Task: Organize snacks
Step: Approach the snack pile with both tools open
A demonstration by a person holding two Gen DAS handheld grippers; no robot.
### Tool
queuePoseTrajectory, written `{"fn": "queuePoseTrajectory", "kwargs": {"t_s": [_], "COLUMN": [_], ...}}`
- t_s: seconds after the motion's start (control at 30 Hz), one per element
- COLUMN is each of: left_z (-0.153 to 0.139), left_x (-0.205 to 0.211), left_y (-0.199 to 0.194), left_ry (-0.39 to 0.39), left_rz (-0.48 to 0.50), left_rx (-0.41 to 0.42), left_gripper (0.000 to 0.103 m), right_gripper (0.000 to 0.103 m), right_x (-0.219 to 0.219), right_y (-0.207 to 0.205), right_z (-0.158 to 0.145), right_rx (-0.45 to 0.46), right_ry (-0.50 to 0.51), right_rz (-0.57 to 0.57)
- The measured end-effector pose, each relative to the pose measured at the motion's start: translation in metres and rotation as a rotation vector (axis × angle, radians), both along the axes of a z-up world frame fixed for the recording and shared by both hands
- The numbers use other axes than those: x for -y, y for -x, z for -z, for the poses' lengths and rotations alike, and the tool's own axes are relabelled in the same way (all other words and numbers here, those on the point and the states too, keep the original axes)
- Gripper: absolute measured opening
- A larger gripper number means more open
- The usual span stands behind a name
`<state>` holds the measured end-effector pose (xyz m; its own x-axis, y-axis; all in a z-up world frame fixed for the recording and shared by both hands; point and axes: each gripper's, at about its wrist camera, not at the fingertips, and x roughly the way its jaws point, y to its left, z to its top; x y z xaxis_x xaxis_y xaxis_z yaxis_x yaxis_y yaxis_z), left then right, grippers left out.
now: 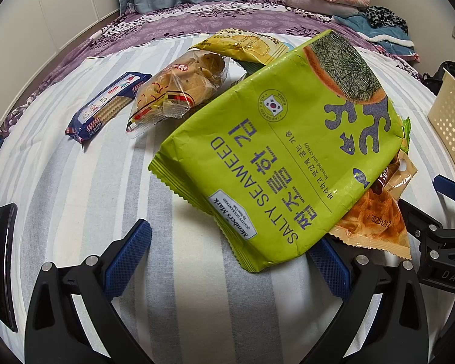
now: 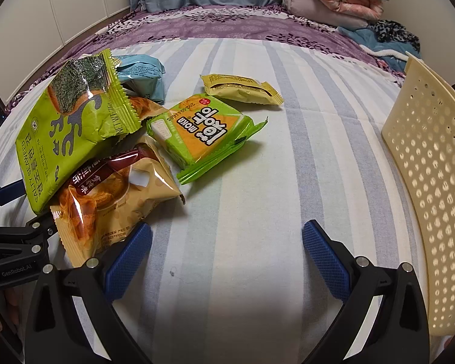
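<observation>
A large green salty seaweed bag (image 1: 273,151) lies tilted over a tan pastry bag (image 1: 373,221) on the striped sheet. Its lower corner covers the tip of my left gripper's right finger. My left gripper (image 1: 227,257) is open and wide. In the right wrist view the seaweed bag (image 2: 69,127) and tan bag (image 2: 115,200) sit at the left. The tan bag touches the left finger of my open right gripper (image 2: 227,251), which holds nothing. A cream perforated basket (image 2: 433,197) stands on the right.
More snacks lie around: a blue cracker pack (image 1: 106,106), a clear bun bag (image 1: 176,88), a yellow pack (image 1: 242,45), a green-orange pack (image 2: 203,133), a small yellow pack (image 2: 242,89), and a light blue pack (image 2: 142,72). Folded clothes (image 2: 333,0) are piled at the back right.
</observation>
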<state>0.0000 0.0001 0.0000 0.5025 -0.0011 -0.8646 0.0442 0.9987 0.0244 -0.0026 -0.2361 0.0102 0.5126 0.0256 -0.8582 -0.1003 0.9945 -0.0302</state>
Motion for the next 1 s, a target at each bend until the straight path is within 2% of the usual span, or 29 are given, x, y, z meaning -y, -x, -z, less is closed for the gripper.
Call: {"fn": "queuePoseTrajectory", "kwargs": {"t_s": [1.0], "left_z": [0.0000], "left_x": [0.0006], "left_y": [0.0003], "left_ry": [-0.002], "left_rz": [-0.002], "left_rx": [0.003], "left_gripper": [0.101], "right_gripper": [0.098], "right_x": [-0.0044], "right_y": [0.0027], "right_z": [0.0033], "right_rx": [0.003], "right_ry": [0.004], "right_rz": [-0.001]}}
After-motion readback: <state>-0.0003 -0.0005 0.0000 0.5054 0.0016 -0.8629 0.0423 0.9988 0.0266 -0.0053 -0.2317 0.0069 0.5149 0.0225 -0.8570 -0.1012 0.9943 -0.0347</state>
